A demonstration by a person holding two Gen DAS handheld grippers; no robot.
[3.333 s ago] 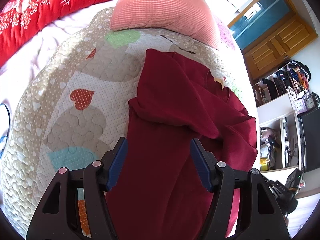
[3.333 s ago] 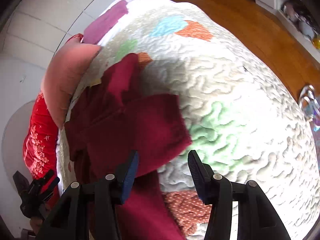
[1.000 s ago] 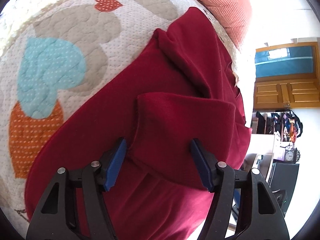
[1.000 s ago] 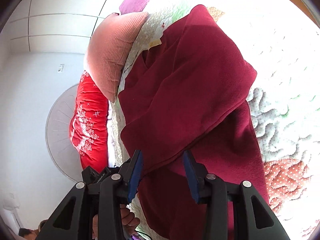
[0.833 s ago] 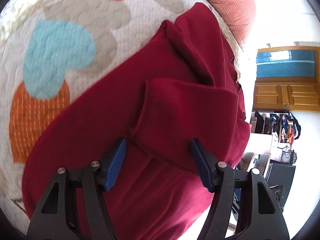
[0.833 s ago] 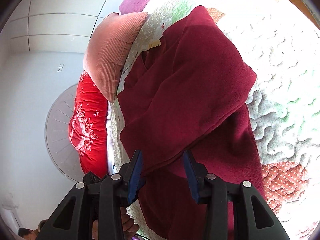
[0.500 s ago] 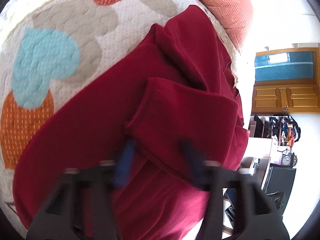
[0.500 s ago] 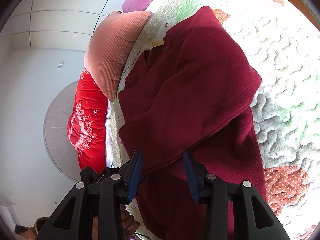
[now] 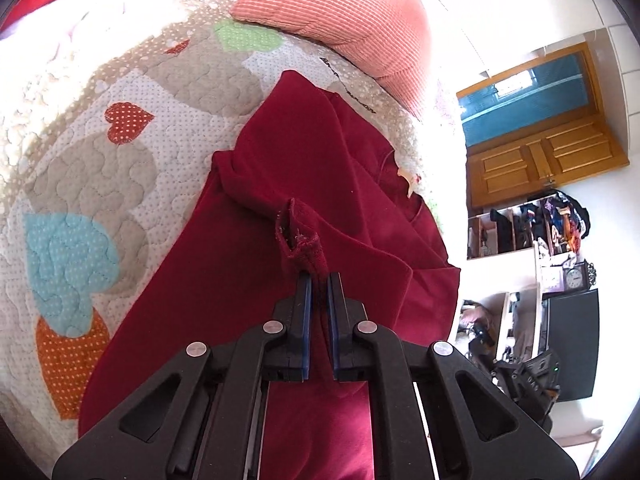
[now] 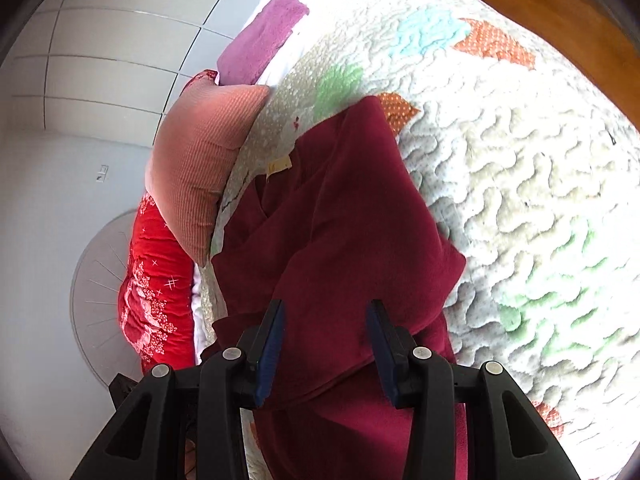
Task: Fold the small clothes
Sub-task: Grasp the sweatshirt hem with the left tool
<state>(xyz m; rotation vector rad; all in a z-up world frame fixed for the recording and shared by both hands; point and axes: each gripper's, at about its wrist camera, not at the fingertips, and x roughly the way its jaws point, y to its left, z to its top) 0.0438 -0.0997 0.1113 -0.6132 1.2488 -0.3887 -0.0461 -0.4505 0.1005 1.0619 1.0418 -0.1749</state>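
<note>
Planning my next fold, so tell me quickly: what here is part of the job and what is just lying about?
Part of the job:
- dark red garment, partly folded on the quilt
- left gripper, fingers shut on a bunched bit of it
- right gripper, open above it

Just lying about:
- pink pillow
- red blanket
- purple cloth
- shelves
</note>
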